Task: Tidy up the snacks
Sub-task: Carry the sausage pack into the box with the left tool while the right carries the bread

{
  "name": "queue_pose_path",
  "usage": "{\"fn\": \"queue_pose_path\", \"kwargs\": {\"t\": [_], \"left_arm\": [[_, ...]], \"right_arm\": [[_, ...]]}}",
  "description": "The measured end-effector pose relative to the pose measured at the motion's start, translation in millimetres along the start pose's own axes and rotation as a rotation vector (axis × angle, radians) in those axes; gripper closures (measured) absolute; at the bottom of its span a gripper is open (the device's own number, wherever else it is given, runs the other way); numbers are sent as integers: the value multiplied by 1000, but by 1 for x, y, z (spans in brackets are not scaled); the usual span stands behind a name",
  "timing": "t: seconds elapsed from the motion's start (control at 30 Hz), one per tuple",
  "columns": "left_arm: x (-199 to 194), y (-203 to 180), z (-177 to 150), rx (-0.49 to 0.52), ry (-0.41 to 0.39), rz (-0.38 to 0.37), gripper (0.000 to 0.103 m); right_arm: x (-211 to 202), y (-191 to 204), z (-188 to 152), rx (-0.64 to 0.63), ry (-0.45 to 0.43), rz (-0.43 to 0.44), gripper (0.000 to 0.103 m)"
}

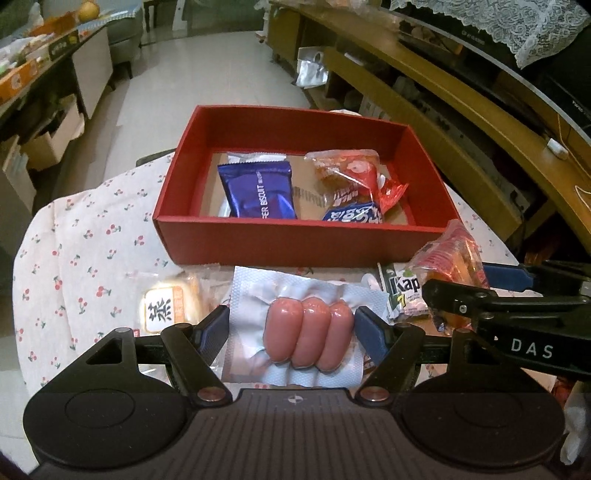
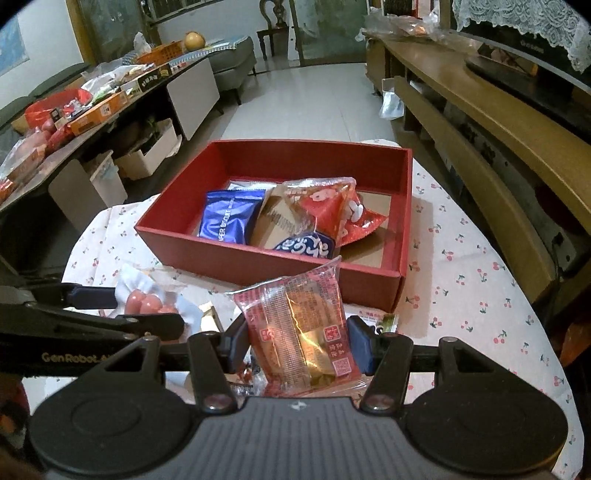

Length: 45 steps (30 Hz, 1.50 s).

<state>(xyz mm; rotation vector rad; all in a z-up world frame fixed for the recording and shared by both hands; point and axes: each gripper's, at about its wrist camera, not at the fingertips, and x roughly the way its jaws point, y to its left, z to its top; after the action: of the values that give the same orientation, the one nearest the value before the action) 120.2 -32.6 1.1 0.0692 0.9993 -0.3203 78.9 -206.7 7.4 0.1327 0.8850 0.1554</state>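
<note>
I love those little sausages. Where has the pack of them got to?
The sausage pack is held between the left gripper's fingers, in front of the red box's near wall, above the cherry-print tablecloth.

Both grippers tilt down, side by side. Left gripper (image 1: 291, 328) has its blue fingers (image 1: 216, 328) clamped on a sausage pack (image 1: 306, 338); right gripper (image 2: 297, 341) has its fingers (image 2: 360, 341) pinching a red pastry packet (image 2: 295, 325).

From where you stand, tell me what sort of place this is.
Most likely a home living room: a grey sofa, a long wooden TV cabinet under a lace cover, and a small table with a cherry-print tablecloth.
</note>
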Motion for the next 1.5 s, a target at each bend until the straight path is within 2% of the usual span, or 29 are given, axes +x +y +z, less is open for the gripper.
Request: {"fn": "queue_pose_path", "kwargs": {"t": [0.43, 0.83, 1.23, 1.5], "left_arm": [[4, -2, 28, -2, -44, 6, 25], [14, -6, 58, -6, -75, 20, 25], [30, -8, 89, -14, -100, 40, 25], [53, -2, 101, -32, -79, 63, 25]], "right_arm": [[0, -3, 19, 24, -39, 5, 45], [9, -14, 51, 56, -76, -2, 45], [30, -29, 80, 90, -87, -8, 45], [58, -37, 94, 103, -63, -19, 45]]}}
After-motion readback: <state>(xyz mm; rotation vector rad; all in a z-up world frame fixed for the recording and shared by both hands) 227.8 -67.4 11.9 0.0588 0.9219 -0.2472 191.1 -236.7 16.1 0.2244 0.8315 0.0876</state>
